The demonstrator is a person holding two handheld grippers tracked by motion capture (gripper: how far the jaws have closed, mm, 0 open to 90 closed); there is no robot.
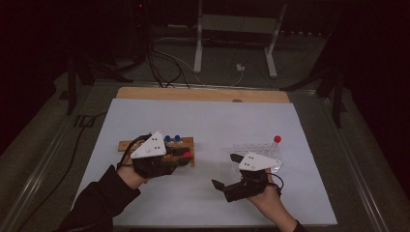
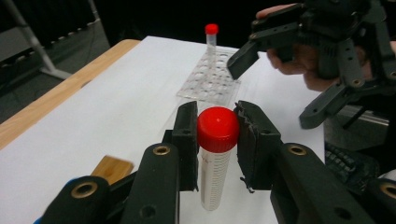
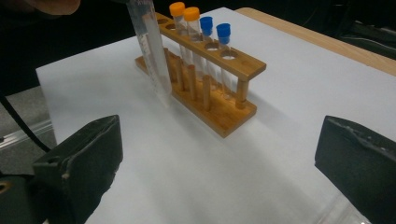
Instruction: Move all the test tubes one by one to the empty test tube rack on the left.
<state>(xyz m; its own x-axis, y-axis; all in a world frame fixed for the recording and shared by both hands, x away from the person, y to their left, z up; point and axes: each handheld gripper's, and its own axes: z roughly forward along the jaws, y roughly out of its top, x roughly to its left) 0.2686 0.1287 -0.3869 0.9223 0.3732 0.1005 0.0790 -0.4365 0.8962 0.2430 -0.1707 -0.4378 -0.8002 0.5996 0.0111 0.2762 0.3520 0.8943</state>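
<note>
Your left claw (image 2: 217,135) is clamped on a red-capped tube (image 2: 215,158), jaws pressing the cap from either side, the tube's long axis upright and its tip clear of the white table (image 2: 116,107). In the high view that claw (image 1: 185,157) sits at the right end of the wooden rack (image 1: 126,144), just beside the two blue-capped tubes (image 1: 172,139). Your right claw (image 1: 226,170) hangs apart and empty, nearer the clear plastic rack (image 1: 251,147), which lies well off to the right and already carries one red-capped tube (image 1: 277,140) at its far corner. Judgement: the held tube likely goes rightward to that clear rack; keep it vertical to meet a hole.
</note>
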